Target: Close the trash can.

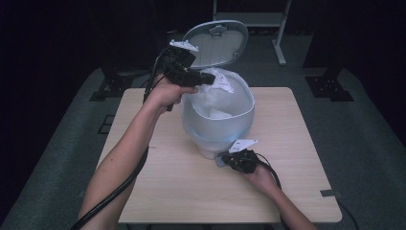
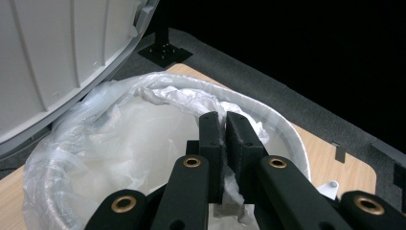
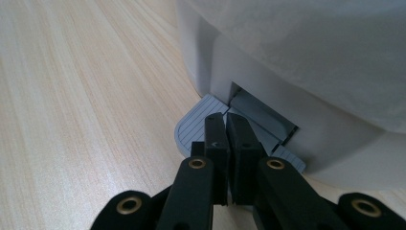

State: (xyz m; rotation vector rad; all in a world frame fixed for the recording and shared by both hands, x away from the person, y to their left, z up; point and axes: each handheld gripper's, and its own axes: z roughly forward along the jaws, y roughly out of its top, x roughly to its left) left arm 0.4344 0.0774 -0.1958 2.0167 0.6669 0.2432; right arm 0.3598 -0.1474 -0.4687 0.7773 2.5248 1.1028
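Observation:
A pale grey pedal bin [image 1: 218, 127] stands in the middle of the table with its lid [image 1: 218, 43] tipped up and back. A thin white plastic bag [image 1: 224, 82] lines it and folds over the rim. My left gripper [image 1: 208, 78] is at the bin's far left rim, shut on a fold of the bag. In the left gripper view the bag [image 2: 119, 139] runs up between the closed jaws of the left gripper [image 2: 225, 120]. My right gripper [image 1: 229, 160] is low at the bin's front, shut. In the right gripper view the right gripper [image 3: 225, 122] rests its tips on the ribbed foot pedal [image 3: 191, 127].
The light wooden table [image 1: 297, 143] has bare room left, right and in front of the bin. A person's forearms come in from the bottom edge. Dark carpet and black stand feet [image 1: 330, 88] surround the table.

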